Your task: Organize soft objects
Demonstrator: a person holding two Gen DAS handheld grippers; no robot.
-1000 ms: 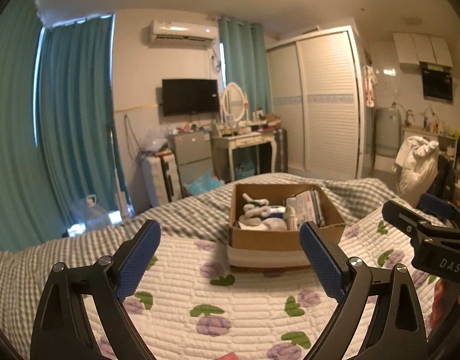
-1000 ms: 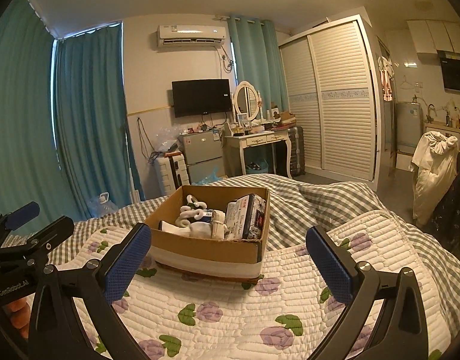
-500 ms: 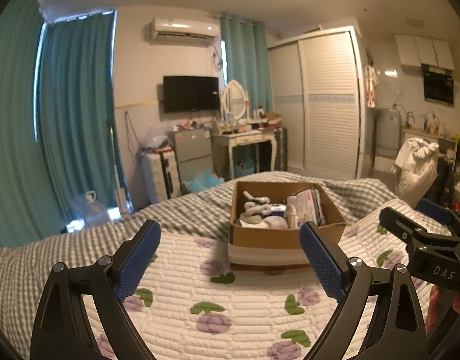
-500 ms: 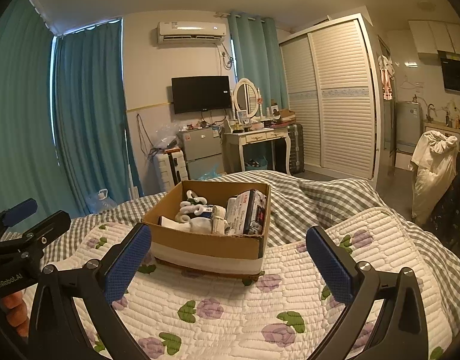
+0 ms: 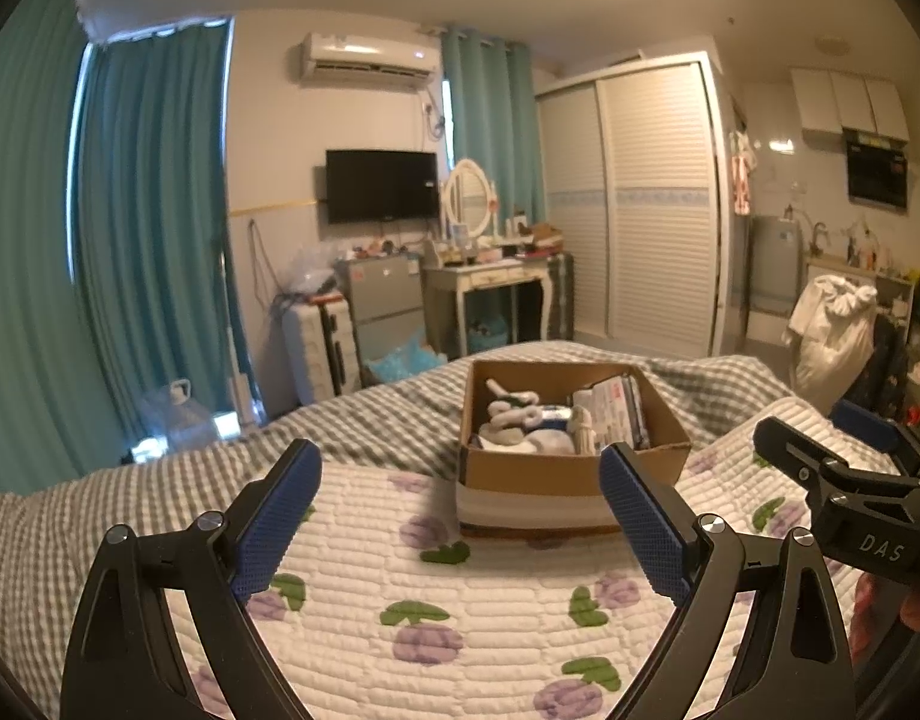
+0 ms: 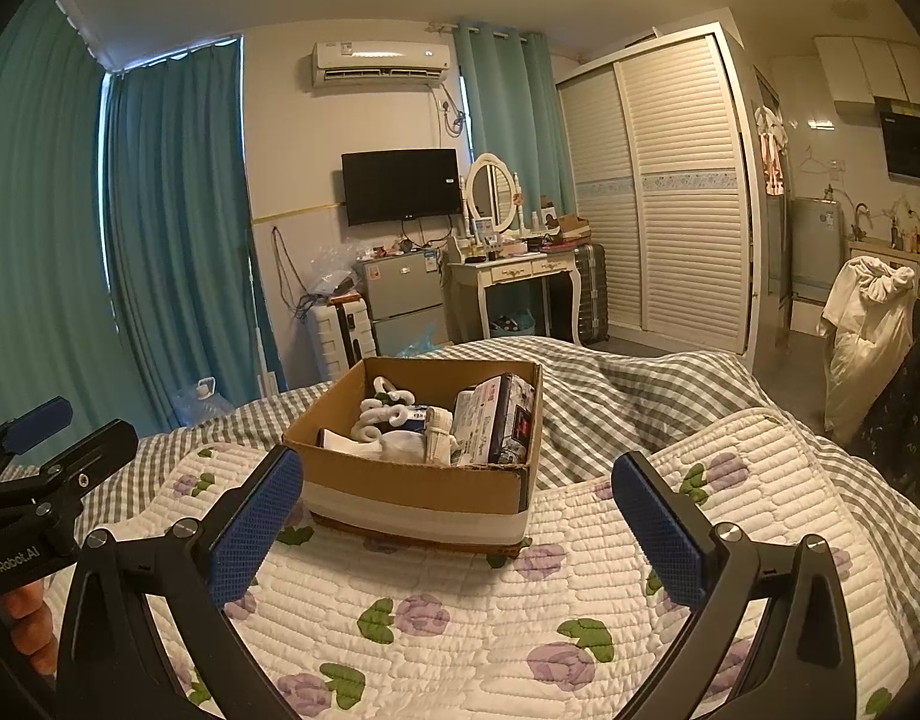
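The cardboard box (image 6: 418, 462) of soft items rests on the quilted bed (image 6: 460, 618), at 12 o'clock from the wide-open, empty right gripper (image 6: 460, 522) and 1 o'clock from the equally wide left gripper (image 5: 460, 516), neither clearly nearer.

The box (image 6: 412, 483) is matt brown cardboard with a pale band low on its wall. The quilt (image 6: 460, 618) is soft stitched cloth. Both grippers' pads (image 5: 277, 519) (image 6: 658, 528) are blue, rough-textured; their arms are matt black plastic with bright metal screws.
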